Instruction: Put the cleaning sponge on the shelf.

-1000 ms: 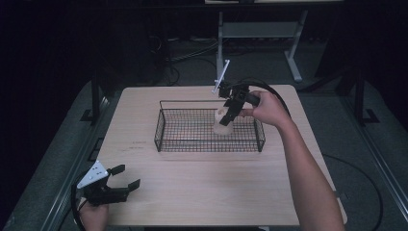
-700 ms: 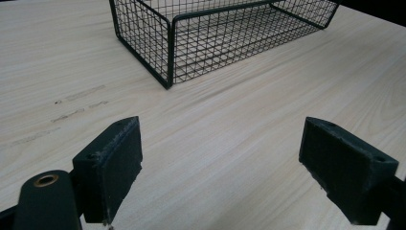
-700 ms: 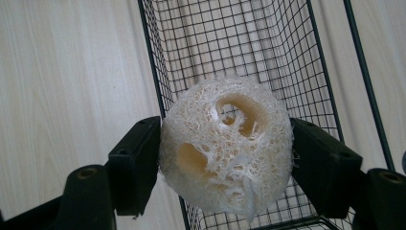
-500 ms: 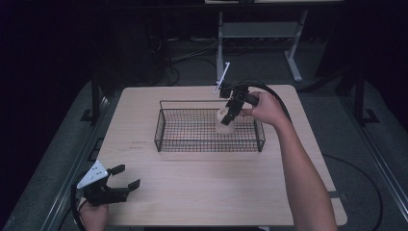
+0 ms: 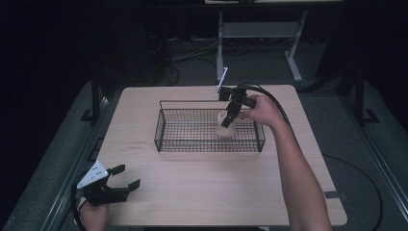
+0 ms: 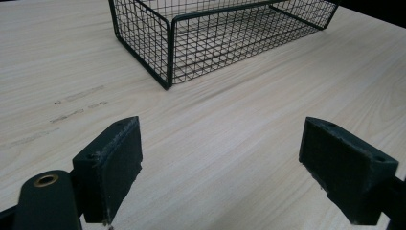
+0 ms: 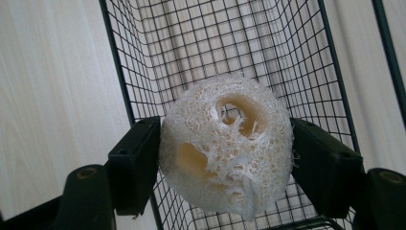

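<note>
Loofah slice [image 7: 225, 143], pale, fibrous, round, holed, pinched between black fingers [image 7: 136, 163]

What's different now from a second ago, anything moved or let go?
The right gripper has come down a little, carrying the loofah piece lower into the wire basket. Its jaws stay clamped on the loofah; nothing was released. The left gripper has kept still, open, near the table's front left corner, and the basket has not shifted.

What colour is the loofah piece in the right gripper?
Off-white to pale cream, fibrous with tan hollows: the loofah piece shows best in the right gripper view.
</note>
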